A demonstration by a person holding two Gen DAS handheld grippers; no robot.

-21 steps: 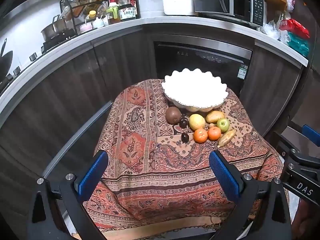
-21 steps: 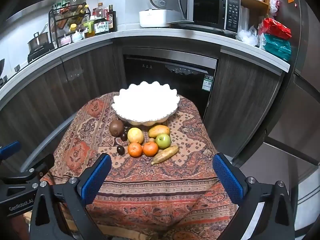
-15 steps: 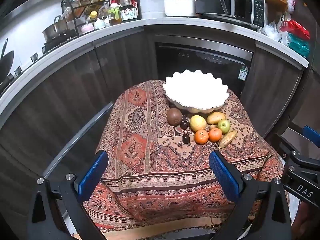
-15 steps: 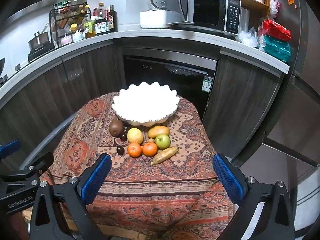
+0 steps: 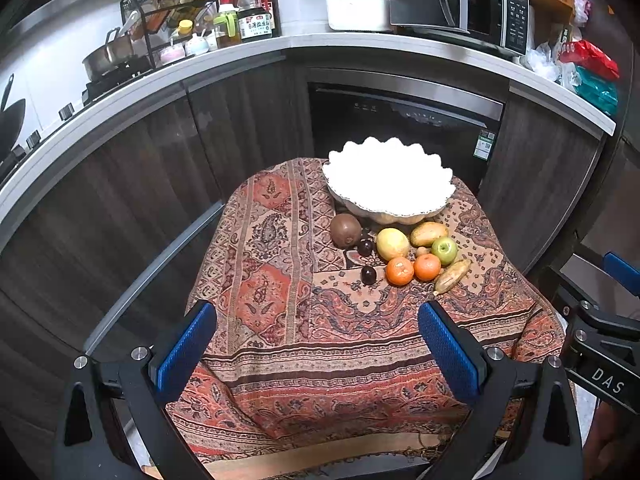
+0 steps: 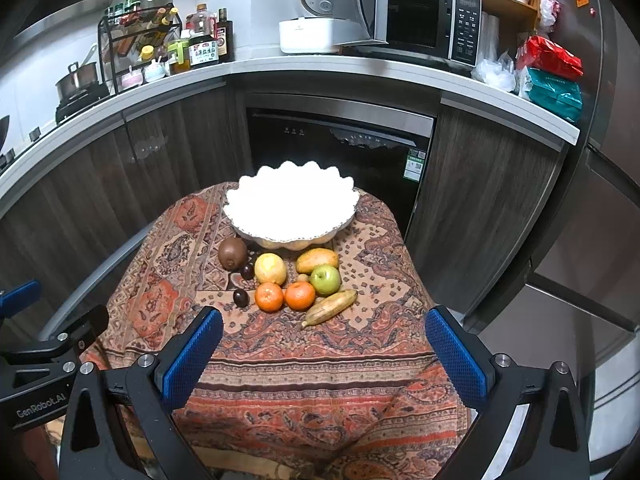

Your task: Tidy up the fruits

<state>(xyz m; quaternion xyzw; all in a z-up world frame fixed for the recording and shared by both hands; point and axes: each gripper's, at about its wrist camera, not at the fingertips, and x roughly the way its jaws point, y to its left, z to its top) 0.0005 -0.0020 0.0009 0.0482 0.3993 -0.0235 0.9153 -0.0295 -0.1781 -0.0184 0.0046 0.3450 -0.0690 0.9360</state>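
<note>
A white scalloped bowl (image 5: 388,186) (image 6: 292,208) stands empty at the far side of a small table under a patterned cloth (image 5: 280,280). Just in front of it lie the fruits: a brown kiwi (image 6: 232,253), a lemon (image 6: 271,268), a mango (image 6: 317,260), a green apple (image 6: 325,279), two oranges (image 6: 269,297), a banana (image 6: 330,307) and two dark plums (image 6: 241,298). My left gripper (image 5: 316,338) and my right gripper (image 6: 324,340) both hang open above the table's near edge, well short of the fruits, with nothing between the blue pads.
A curved counter (image 6: 360,68) wraps behind the table, carrying a microwave (image 6: 416,20), a rice cooker (image 6: 312,16), a bottle rack (image 6: 140,44) and bags. Dark cabinets and a built-in oven (image 6: 340,148) stand close behind the bowl. A grey rail (image 5: 152,268) runs along the table's left.
Both views have drifted very slightly; the fruits and bowl sit as before and both grippers stay wide open.
</note>
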